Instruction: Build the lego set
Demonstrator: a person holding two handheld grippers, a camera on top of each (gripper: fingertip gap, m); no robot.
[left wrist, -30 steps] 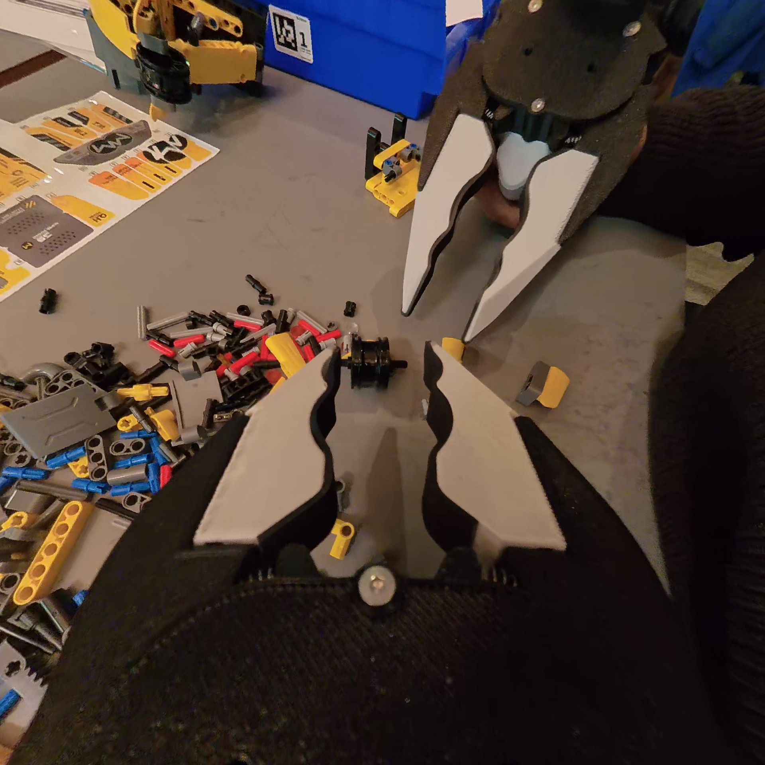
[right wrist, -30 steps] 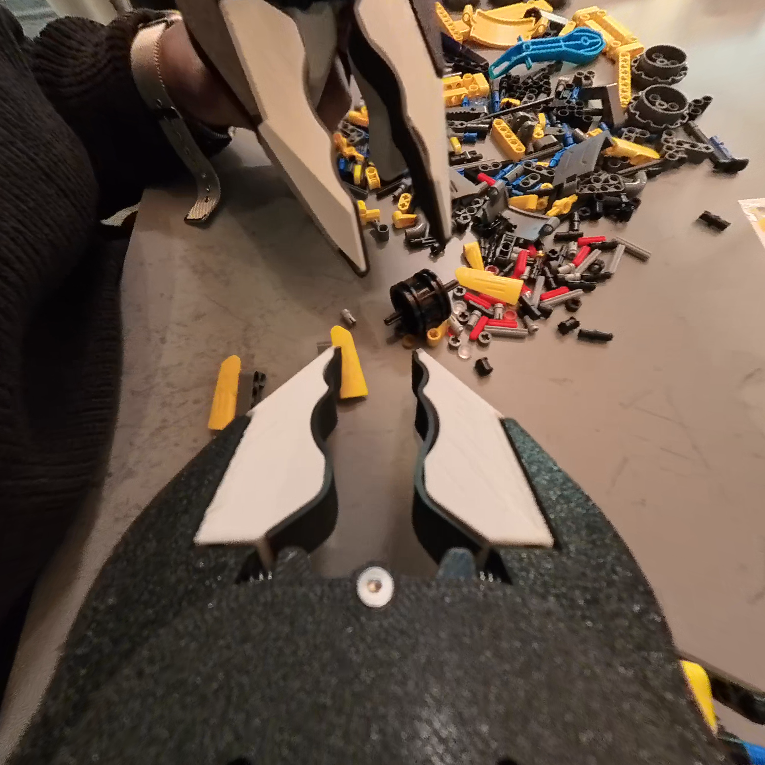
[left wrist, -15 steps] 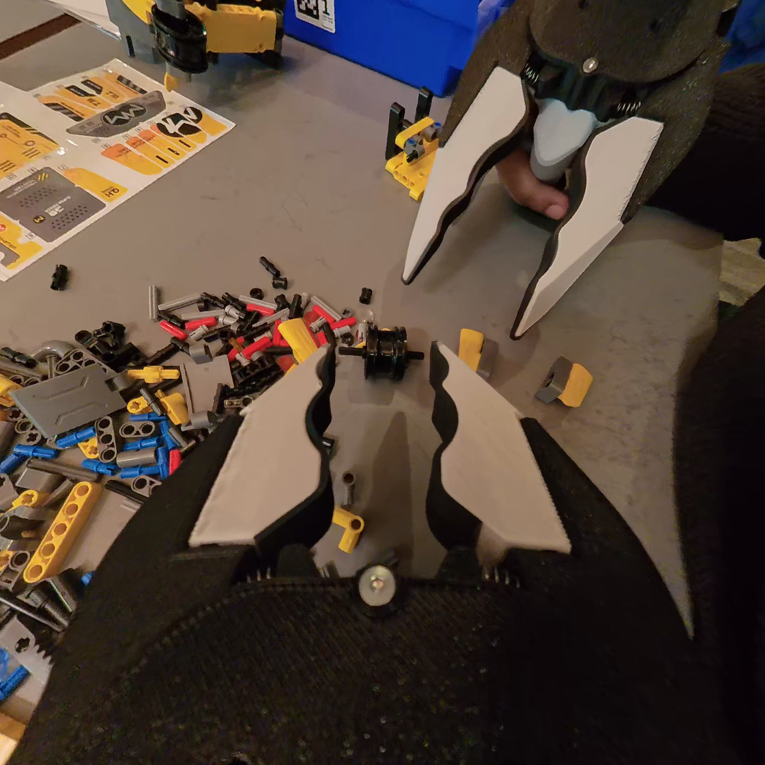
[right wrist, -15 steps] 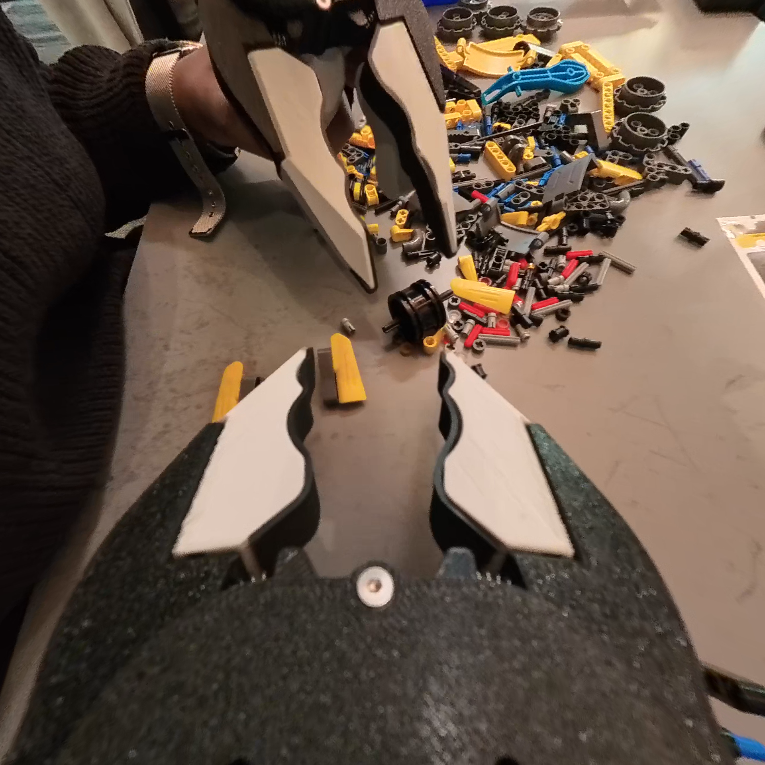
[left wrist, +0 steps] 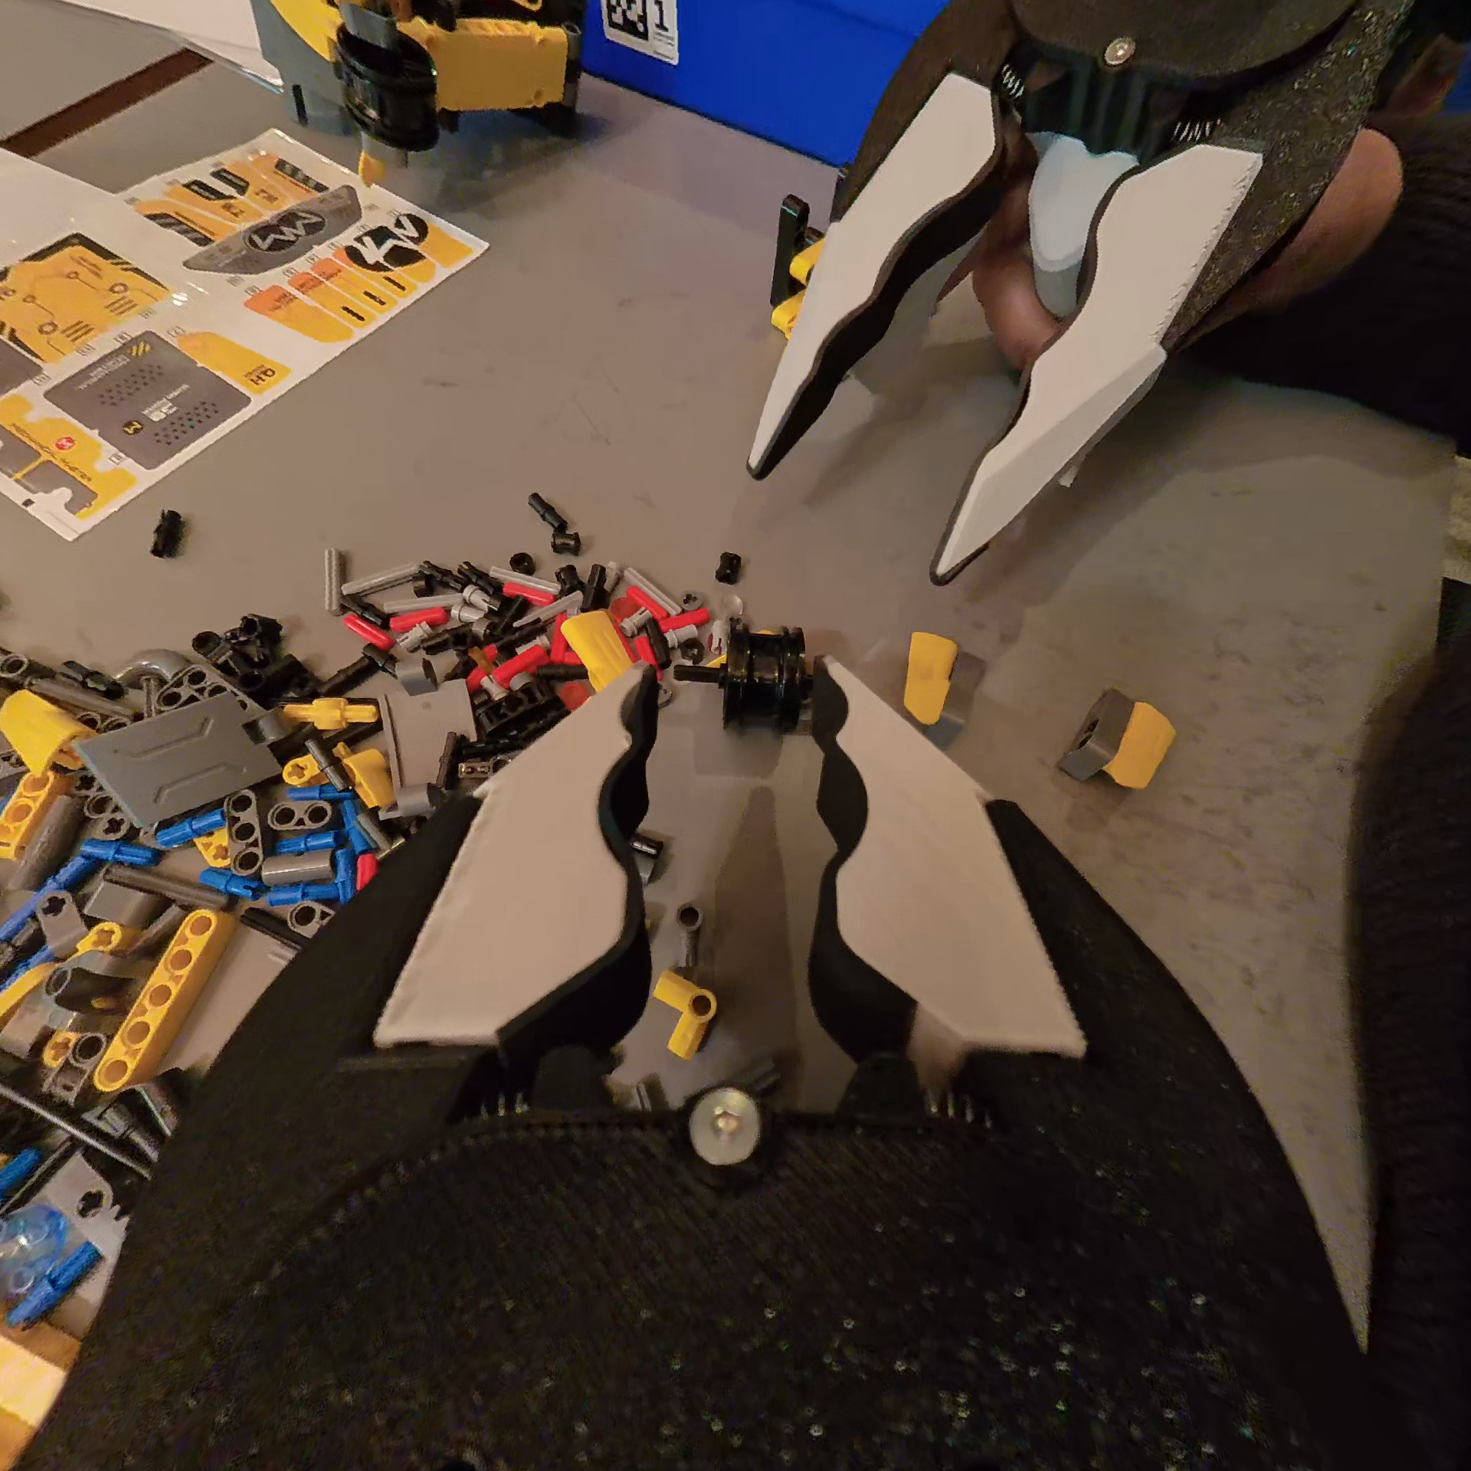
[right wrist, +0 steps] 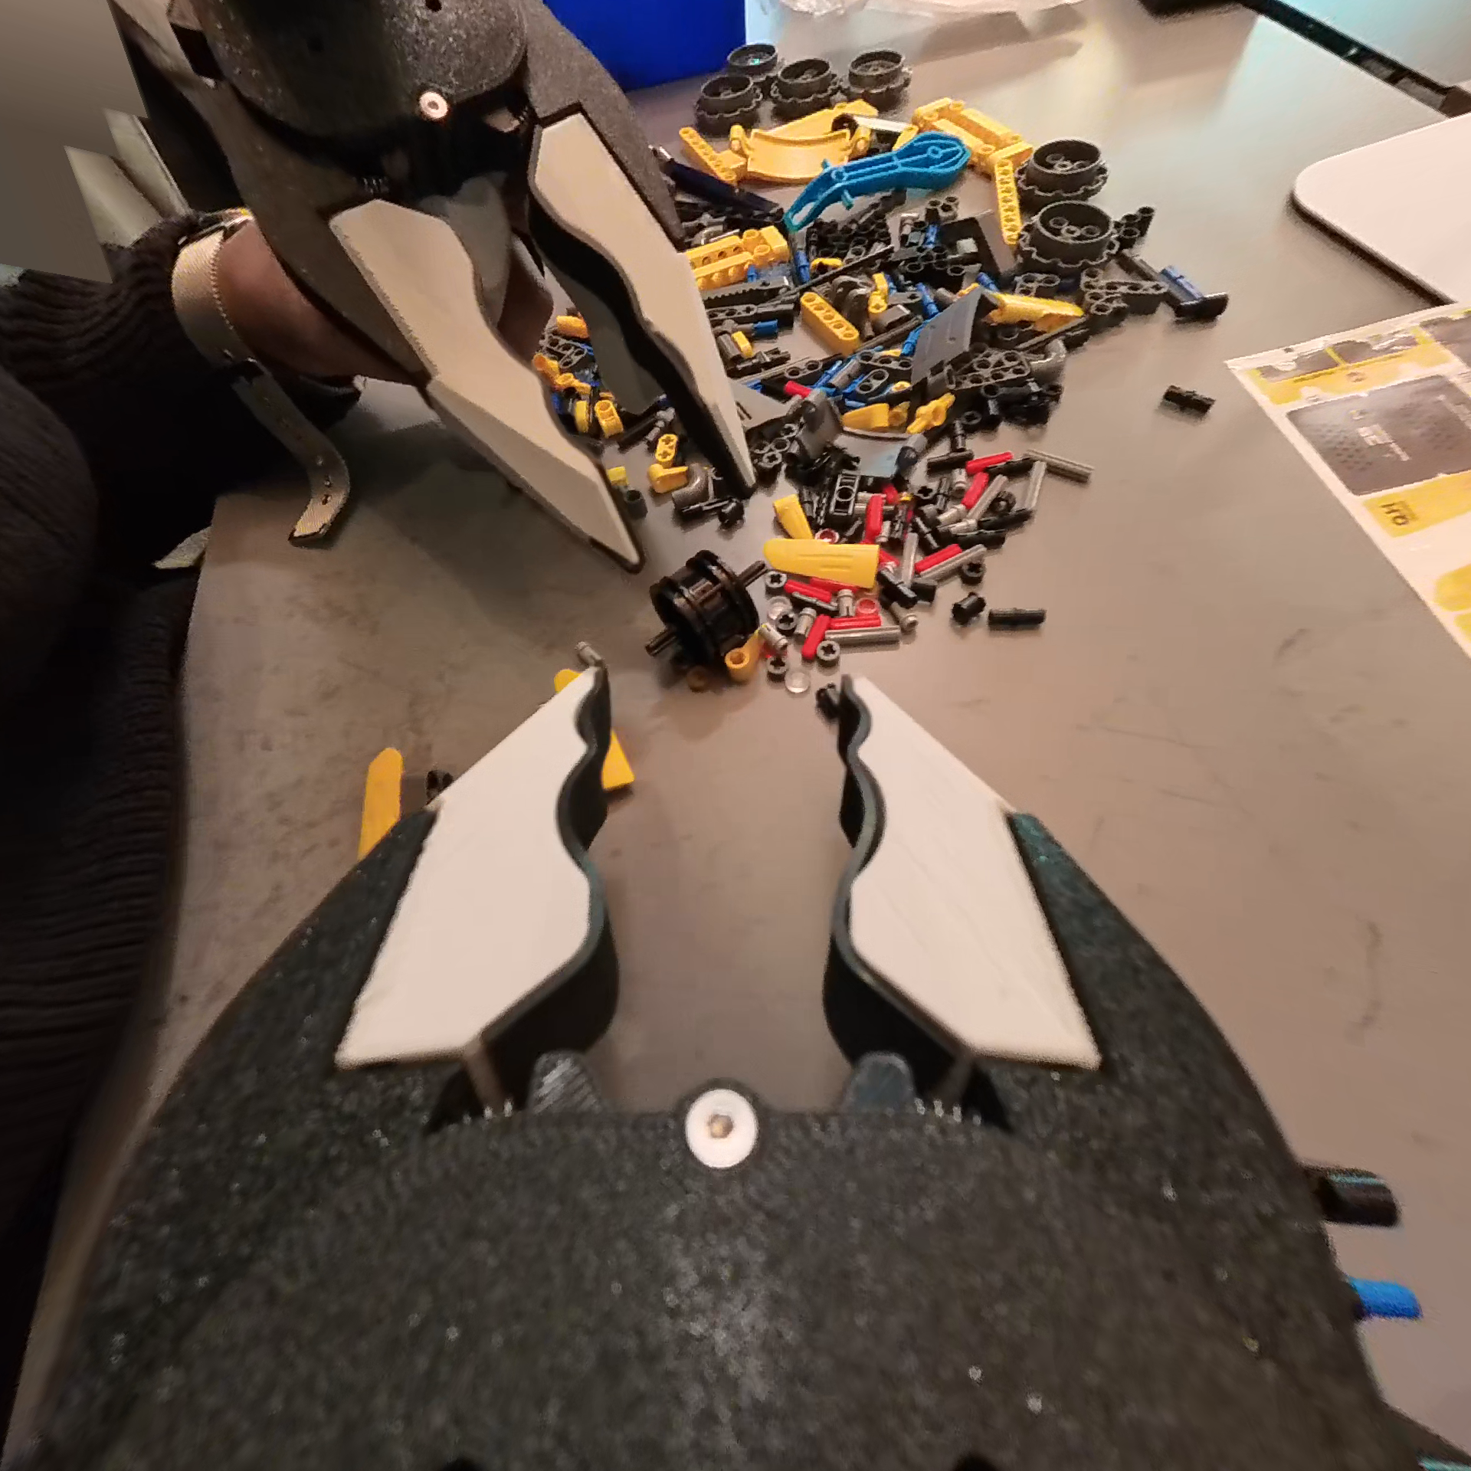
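Observation:
My left gripper (left wrist: 736, 676) is open and empty, low over the grey table. A black wheel hub with an axle (left wrist: 764, 676) lies just beyond its tips, close against the right fingertip. My right gripper (right wrist: 720, 680) is open wide and empty; the hub (right wrist: 704, 609) lies just ahead of it. In the left wrist view the right gripper (left wrist: 852, 521) points down from the upper right. In the right wrist view the left gripper (right wrist: 684, 521) hangs over the hub from the upper left. Two yellow-and-grey pieces (left wrist: 931, 684) (left wrist: 1118, 744) lie to the hub's right.
A big pile of loose building pieces (left wrist: 318, 796) (right wrist: 915, 358) covers the table beside the hub. A sticker sheet (left wrist: 199, 318), a part-built yellow model (left wrist: 430, 48) and a blue bin (left wrist: 756, 72) stand farther off. Black wheels (right wrist: 1063, 167) and a white board (right wrist: 1401, 207) lie beyond the pile. There is about 6 cm between the tips of the two grippers.
My right gripper has opened wider and drawn back from the yellow piece it touched. My left gripper has moved forward, so the black hub now sits at its tips.

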